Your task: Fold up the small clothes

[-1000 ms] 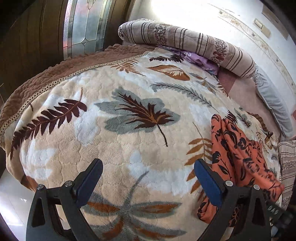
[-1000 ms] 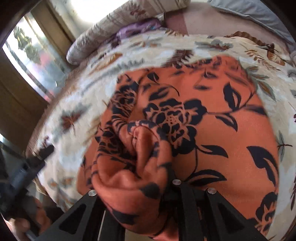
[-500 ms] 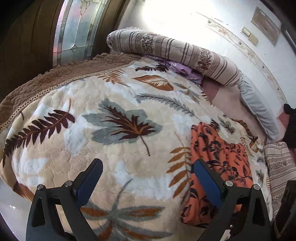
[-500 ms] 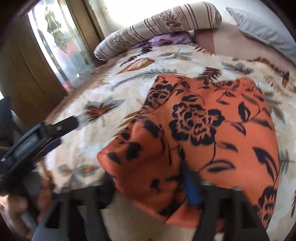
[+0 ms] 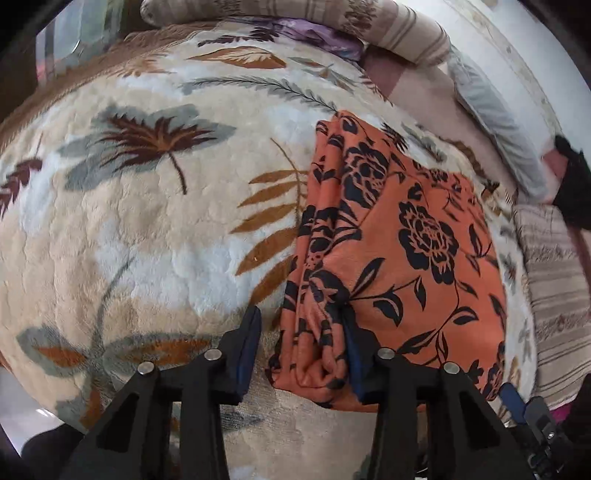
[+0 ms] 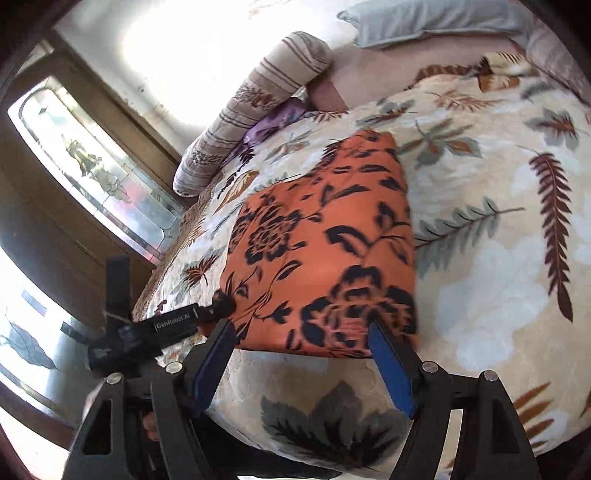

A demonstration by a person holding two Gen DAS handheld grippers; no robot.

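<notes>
The orange cloth [image 5: 399, 251] lies folded on the bed's leaf-print blanket [image 5: 147, 229], right of centre in the left wrist view and centre in the right wrist view [image 6: 325, 251]. The left gripper [image 5: 301, 350] sits at the cloth's near-left corner, low in the frame, and its jaws are closing with the bunched, gathered edge of the cloth between them; the right pad already touches the fabric, while the left pad stands just clear on the blanket side, so the grip does not look complete. The right gripper [image 6: 301, 362] hangs with jaws wide apart and nothing in them, just short of the cloth's near edge at the bottom of its frame; the left gripper shows at the lower left there [image 6: 192, 321], its tip at the cloth's corner. The step in hand seems to be taking the near edge for another fold. To do it well, the left jaws should catch all the bunched layers, not just the top one, and pinch close to the corner so the fold line stays straight. The right gripper would do best to take the opposite near corner at the same depth, then both lift together and lay the edge over evenly. The plush blanket may snag in the pads, so keep the pinch above its pile. A striped bolster [image 5: 388, 29] lies at the upper edge, well apart.
</notes>
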